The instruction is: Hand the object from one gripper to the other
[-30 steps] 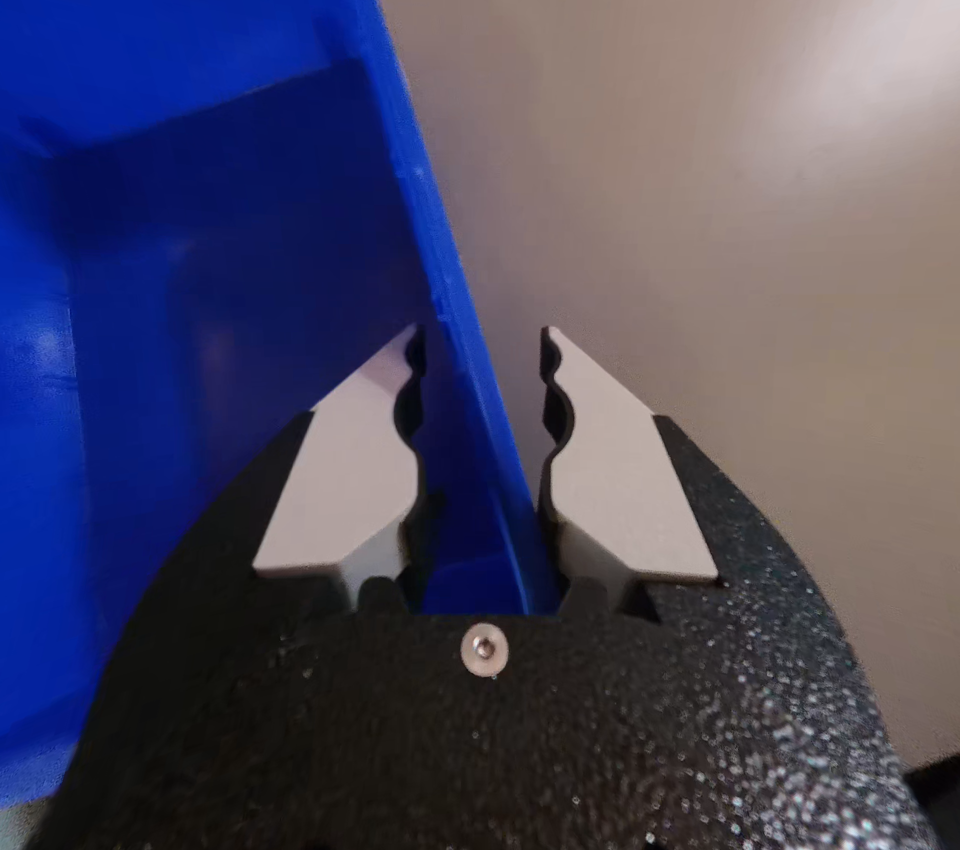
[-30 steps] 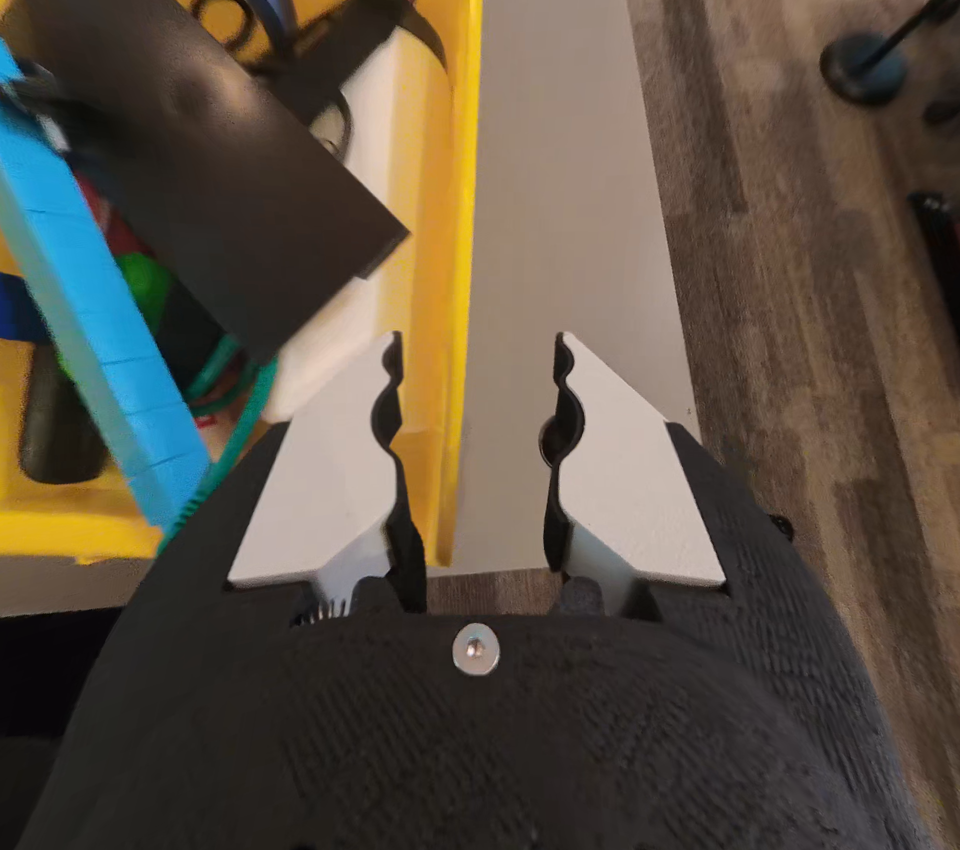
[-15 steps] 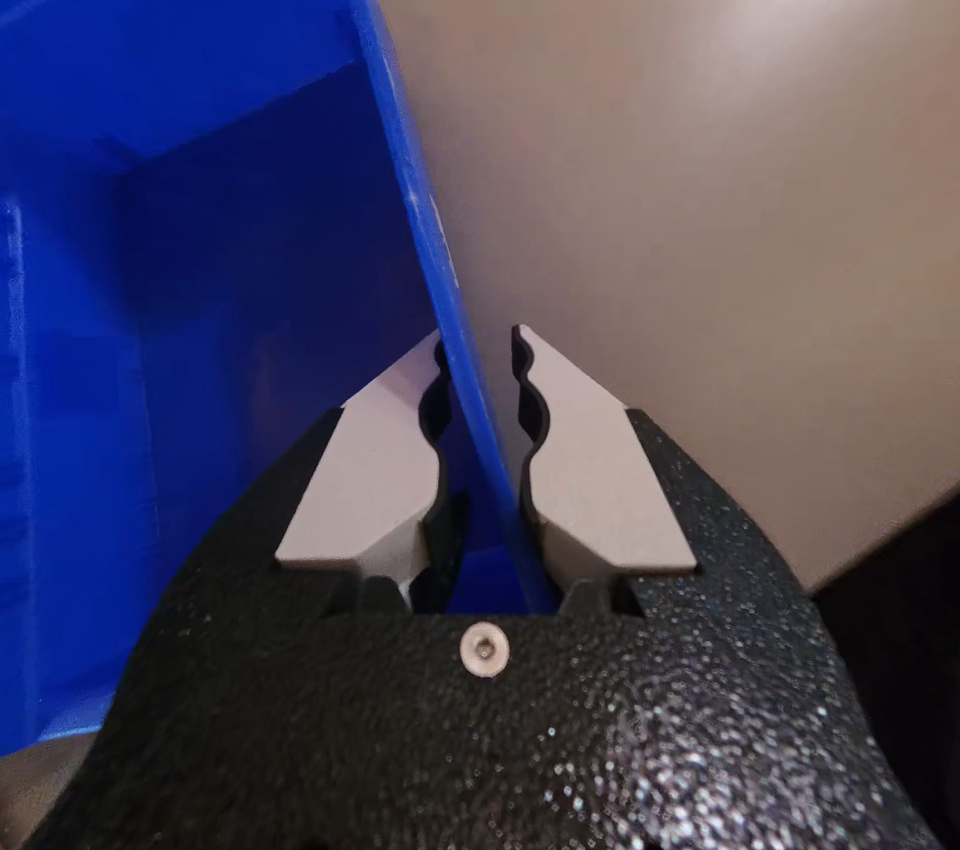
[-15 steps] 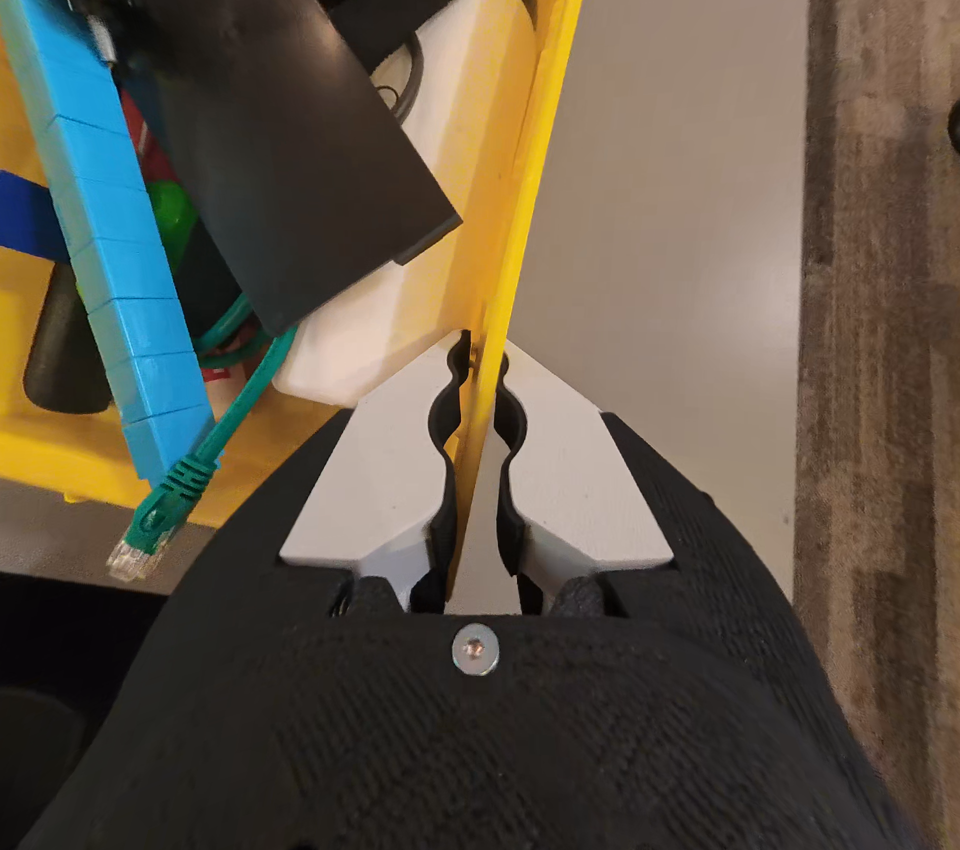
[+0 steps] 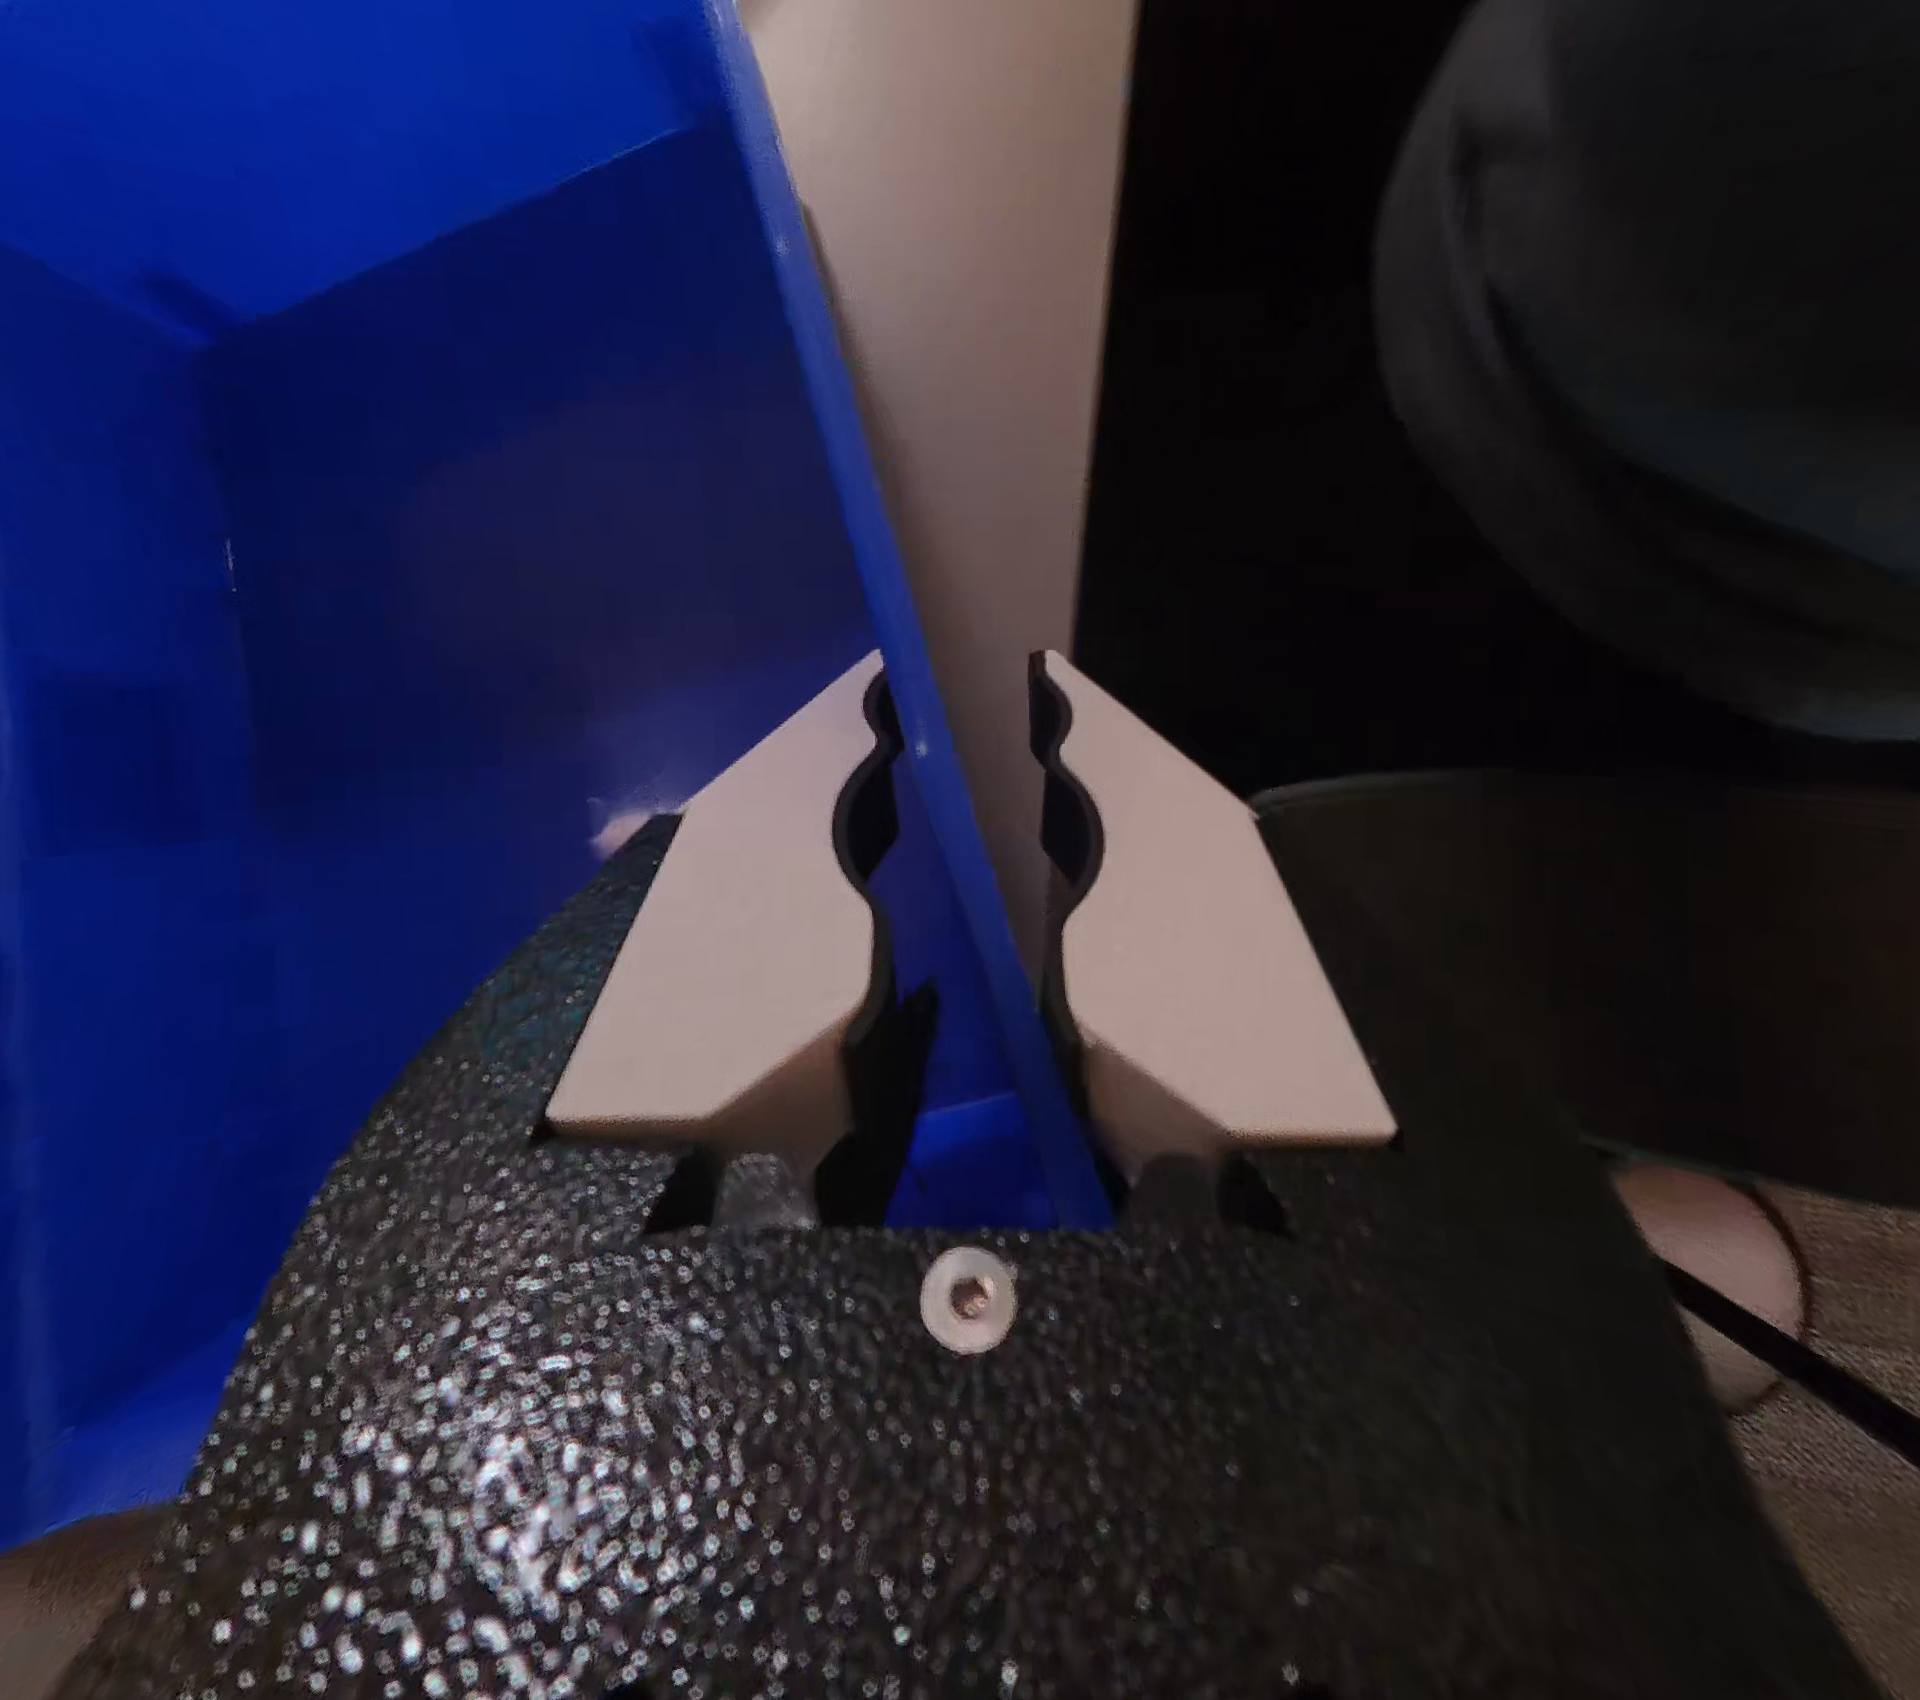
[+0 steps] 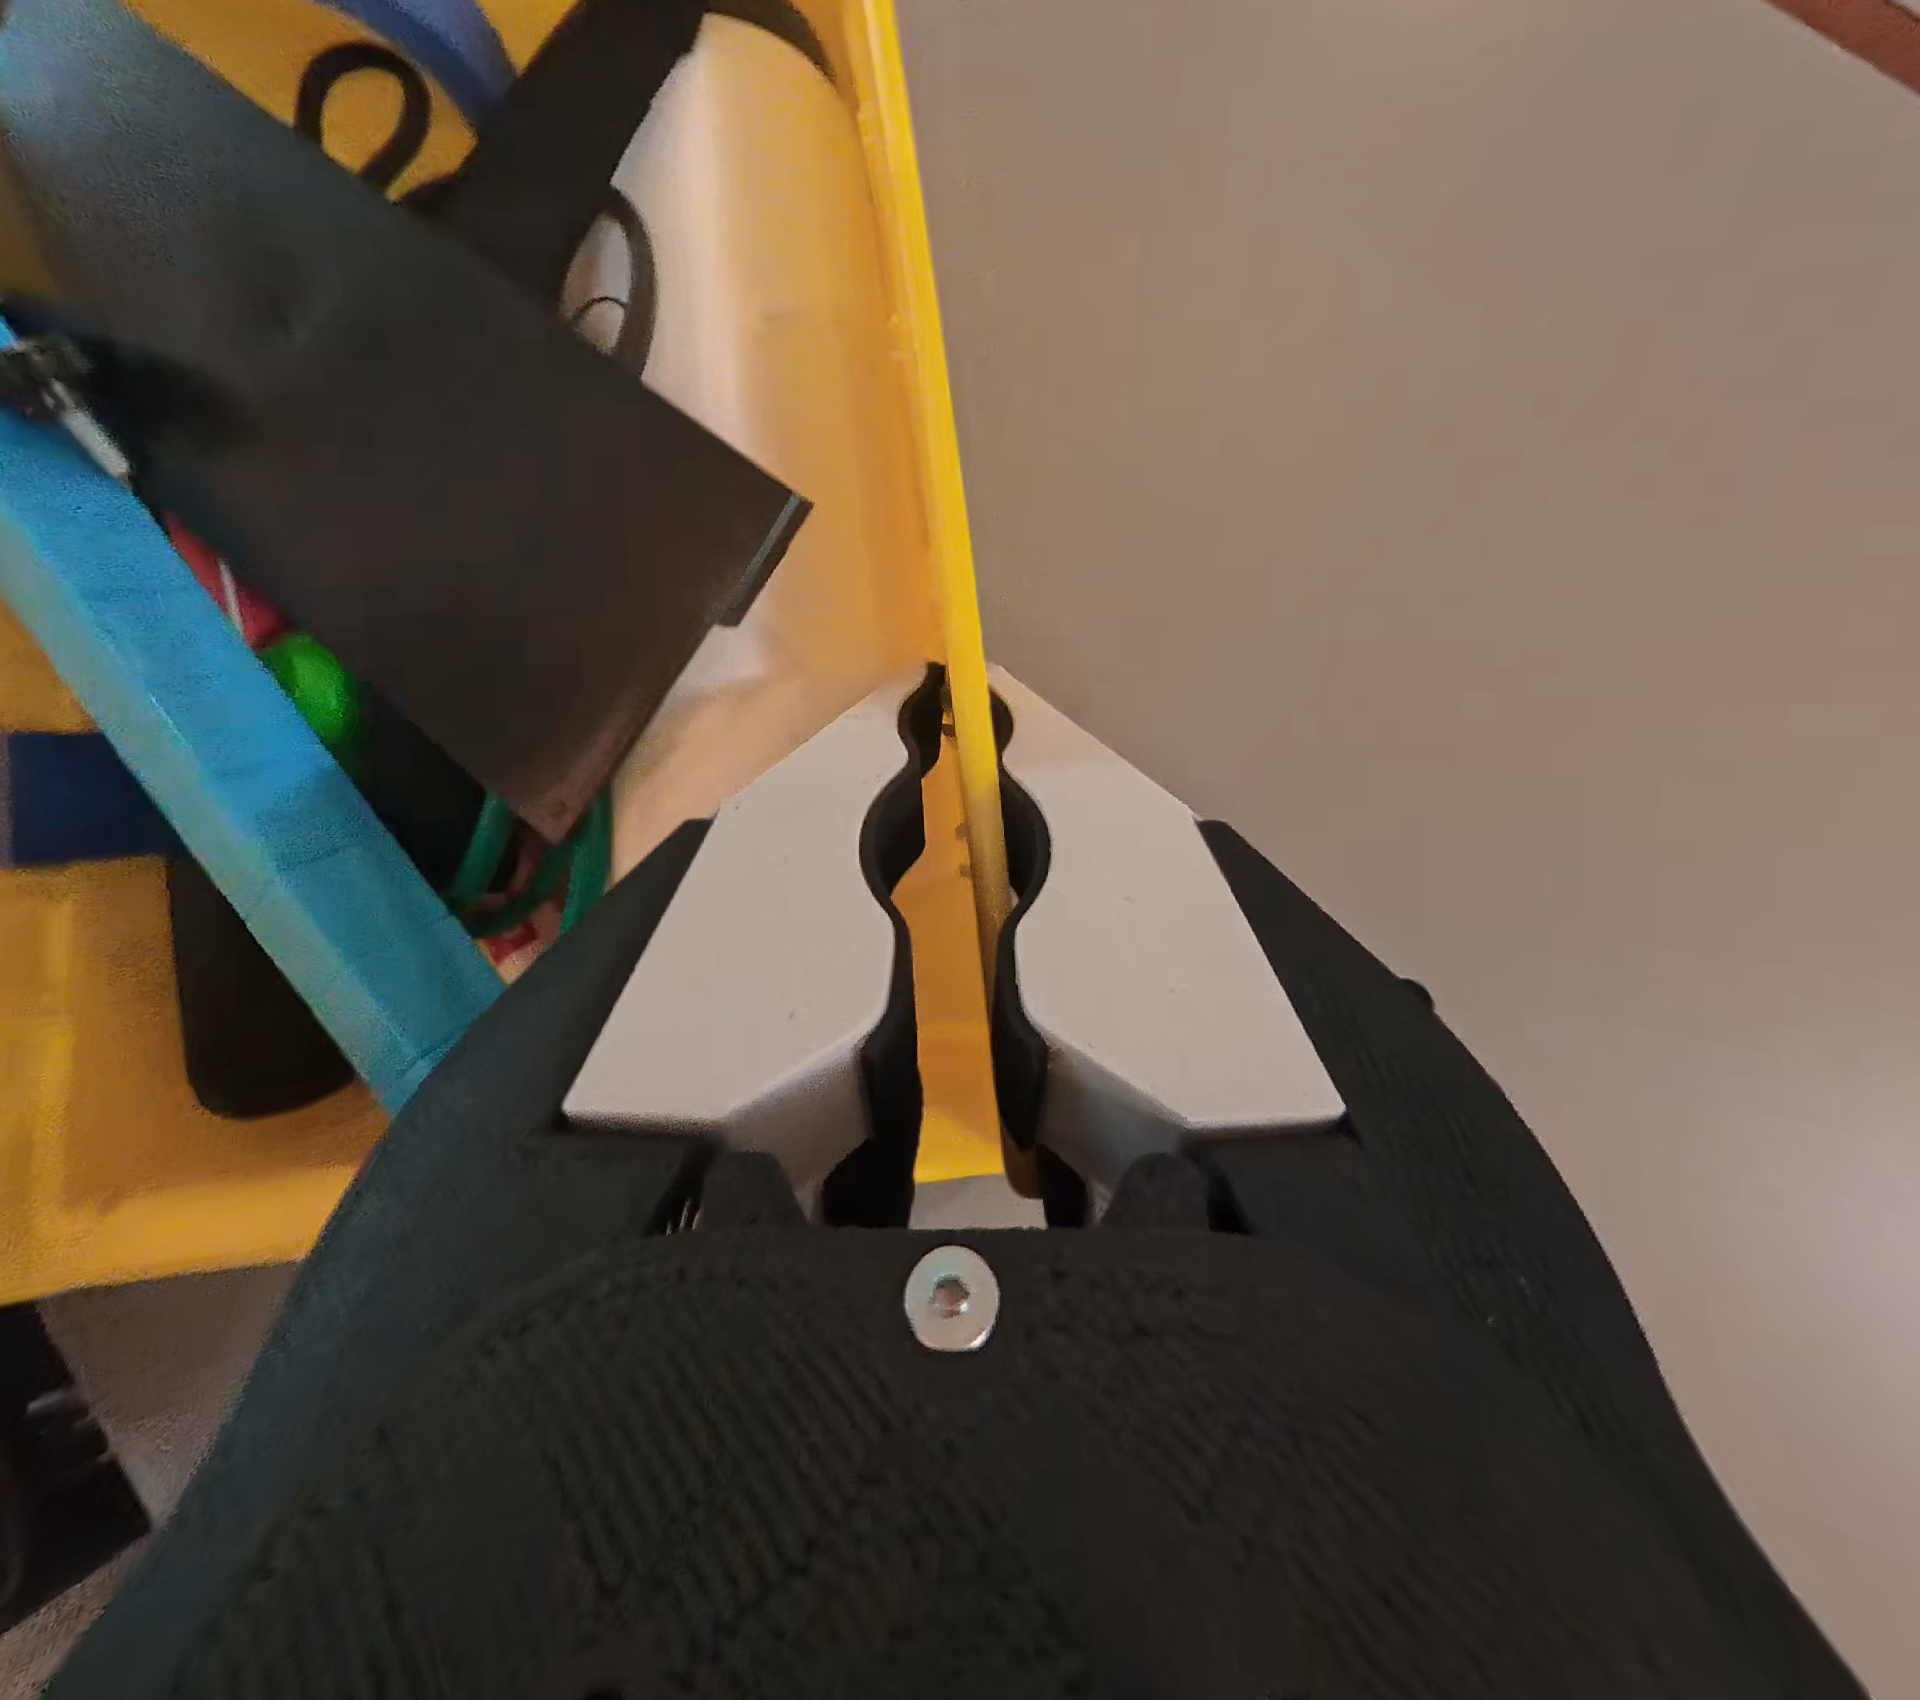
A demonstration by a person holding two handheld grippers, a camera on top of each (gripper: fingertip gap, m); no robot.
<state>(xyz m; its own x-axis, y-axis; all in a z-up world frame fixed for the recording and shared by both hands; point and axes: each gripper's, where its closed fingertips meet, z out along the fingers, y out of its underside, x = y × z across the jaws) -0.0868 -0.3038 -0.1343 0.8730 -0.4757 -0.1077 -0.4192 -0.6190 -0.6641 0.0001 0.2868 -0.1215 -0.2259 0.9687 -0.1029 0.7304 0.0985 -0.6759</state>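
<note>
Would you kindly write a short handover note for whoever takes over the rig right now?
Right gripper: shut on the side wall of the yellow bin, which holds a black flat panel, blue foam strip, straps and a green cable.
Left gripper: fingers straddle the blue bin wall, gap showing on one side; grip not firm.
Done: both bins approached by their walls.
Left: no object picked out or handed between grippers yet.
</note>
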